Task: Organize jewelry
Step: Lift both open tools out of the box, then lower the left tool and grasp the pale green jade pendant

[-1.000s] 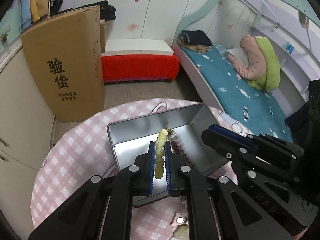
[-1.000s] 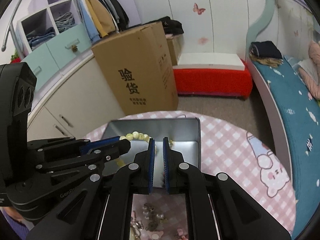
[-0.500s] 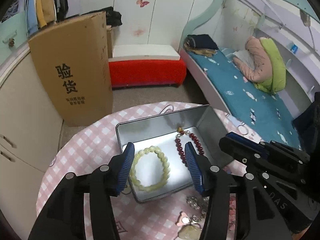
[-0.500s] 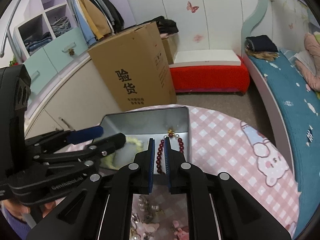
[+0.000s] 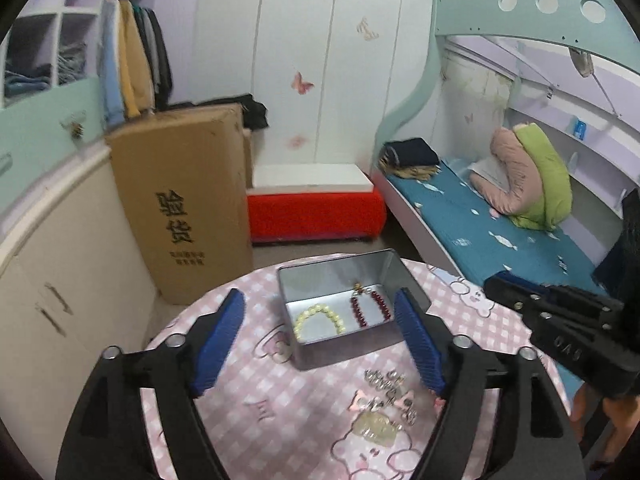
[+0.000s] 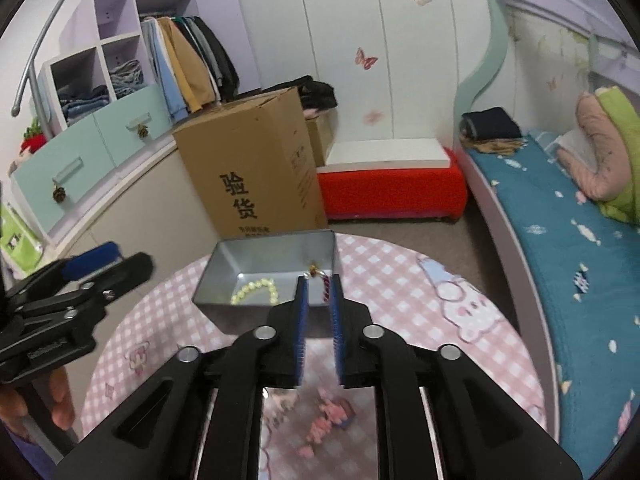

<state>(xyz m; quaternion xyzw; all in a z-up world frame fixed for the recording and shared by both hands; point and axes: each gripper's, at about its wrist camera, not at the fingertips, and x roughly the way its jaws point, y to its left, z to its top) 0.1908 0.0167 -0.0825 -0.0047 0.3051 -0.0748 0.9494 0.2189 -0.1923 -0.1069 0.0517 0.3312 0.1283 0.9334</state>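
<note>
A grey metal tin stands on a round pink-checked table. In it lie a pale yellow bead bracelet and a dark red bead bracelet. My left gripper is wide open and empty, raised above the tin's near side. Loose small jewelry pieces and a pale pendant lie on the table in front of the tin. My right gripper is slightly open and empty, just before the tin; both bracelets show there, yellow and red.
A tall cardboard box stands on the floor behind the table. A red bench stands against the wardrobe. A bed with a blue sheet runs along the right. Cupboards are on the left.
My left gripper let the yellow bracelet go into the tin, opened wide and drew back. My right gripper released the red bracelet into the tin, opened slightly and pulled back.
</note>
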